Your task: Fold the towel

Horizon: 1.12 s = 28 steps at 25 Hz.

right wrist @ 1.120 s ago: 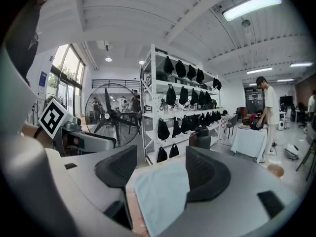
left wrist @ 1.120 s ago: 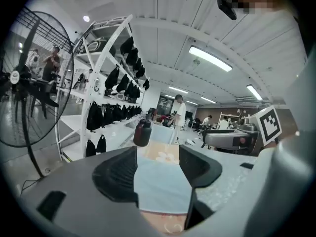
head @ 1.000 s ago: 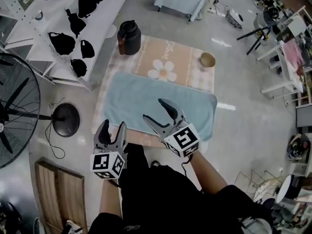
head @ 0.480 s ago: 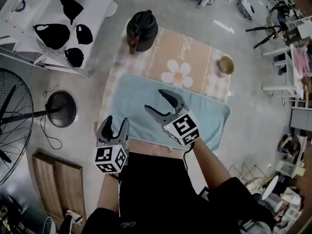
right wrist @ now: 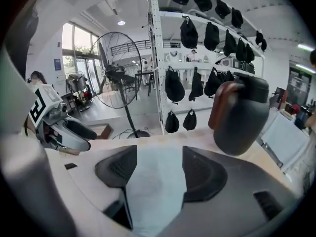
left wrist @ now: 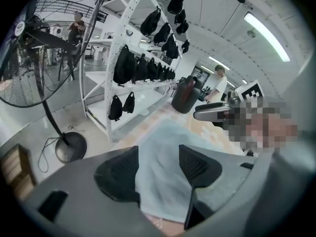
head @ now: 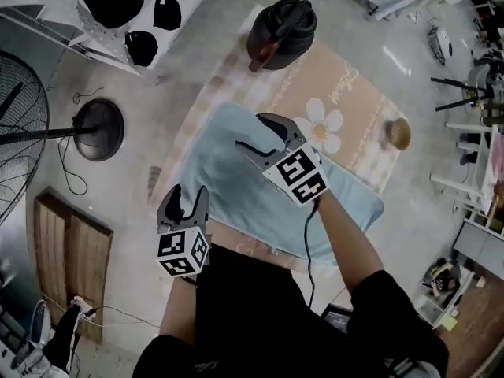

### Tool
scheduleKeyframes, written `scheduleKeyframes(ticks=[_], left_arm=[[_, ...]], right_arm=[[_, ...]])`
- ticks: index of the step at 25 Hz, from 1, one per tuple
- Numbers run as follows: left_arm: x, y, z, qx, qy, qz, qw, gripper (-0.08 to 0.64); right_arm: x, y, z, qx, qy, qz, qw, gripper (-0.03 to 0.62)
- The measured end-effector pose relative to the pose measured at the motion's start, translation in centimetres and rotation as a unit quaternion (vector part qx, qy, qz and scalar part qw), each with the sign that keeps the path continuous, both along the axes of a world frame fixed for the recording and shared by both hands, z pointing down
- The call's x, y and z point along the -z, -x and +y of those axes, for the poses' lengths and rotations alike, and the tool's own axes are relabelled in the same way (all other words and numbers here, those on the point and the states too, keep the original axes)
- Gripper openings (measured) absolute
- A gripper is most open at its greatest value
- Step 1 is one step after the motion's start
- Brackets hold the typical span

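Head view: towel (head: pixel 236 187) lies spread flat in one layer on mat (head: pixel 346 93), on the floor; no fold shows
Progress: judged at the very start; no corner gripped, every fold left to do
Towel position: covers the near part of mat, its near edge just ahead of the person, its far edge toward jug (head: pixel 279 31)
Right gripper (head: pixel 256 132): jaws spread wide, nothing between them; hovers over the far left part of towel, height above the cloth not readable
Left gripper (head: pixel 187 199): jaws spread, empty; sits by the near left corner of towel
Gripper views: both show only towel (left wrist: pixel 163 177) (right wrist: pixel 153 191) beyond the parted jaws, none of it pinched
Rack (head: pixel 118 6): far left, hung with black bags, well apart from mat
Fan (head: pixel 16 109): left, its base (head: pixel 98 128) near mat's left edge
Board (head: pixel 67 250): near left on the floor, clear of the work
Jug: stands on mat just beyond towel's far edge; judged the likeliest thing to snag on
Bowl (head: pixel 399 132): right end of mat, off towel
On towel: nothing lies on it
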<state>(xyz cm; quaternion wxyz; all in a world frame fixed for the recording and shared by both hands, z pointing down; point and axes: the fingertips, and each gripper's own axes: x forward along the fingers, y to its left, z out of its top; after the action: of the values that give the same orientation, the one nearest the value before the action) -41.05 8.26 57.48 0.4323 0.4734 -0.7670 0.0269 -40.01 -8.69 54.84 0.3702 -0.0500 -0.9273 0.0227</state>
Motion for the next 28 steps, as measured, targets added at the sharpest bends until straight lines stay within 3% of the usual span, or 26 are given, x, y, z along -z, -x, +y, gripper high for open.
scheduleKeyframes(ticks=[5, 13, 15, 18, 28], left_arm=[[-2.7, 0.6, 2.1, 0.041, 0.039, 0.013, 0.9983, 0.247], [-5.5, 1.0, 4.2, 0.066, 0.078, 0.03, 0.9944, 0.249], [-6.0, 1.5, 4.5, 0.071, 0.087, 0.03, 0.9933, 0.248], [-6.6, 2.0, 4.8, 0.072, 0.096, 0.036, 0.9922, 0.247], [-8.0, 2.1, 4.7, 0.058, 0.114, 0.069, 0.9893, 0.247]], right_arm=[[-3.1, 1.6, 0.1, 0.034, 0.002, 0.028, 0.999, 0.29], [-6.8, 4.2, -0.4, 0.062, 0.006, 0.079, 0.995, 0.281], [-7.5, 4.9, -0.8, 0.065, -0.006, 0.089, 0.994, 0.253], [-8.4, 5.7, -1.8, 0.065, -0.025, 0.105, 0.992, 0.199], [-10.8, 6.7, -2.4, 0.09, -0.041, 0.16, 0.982, 0.189]])
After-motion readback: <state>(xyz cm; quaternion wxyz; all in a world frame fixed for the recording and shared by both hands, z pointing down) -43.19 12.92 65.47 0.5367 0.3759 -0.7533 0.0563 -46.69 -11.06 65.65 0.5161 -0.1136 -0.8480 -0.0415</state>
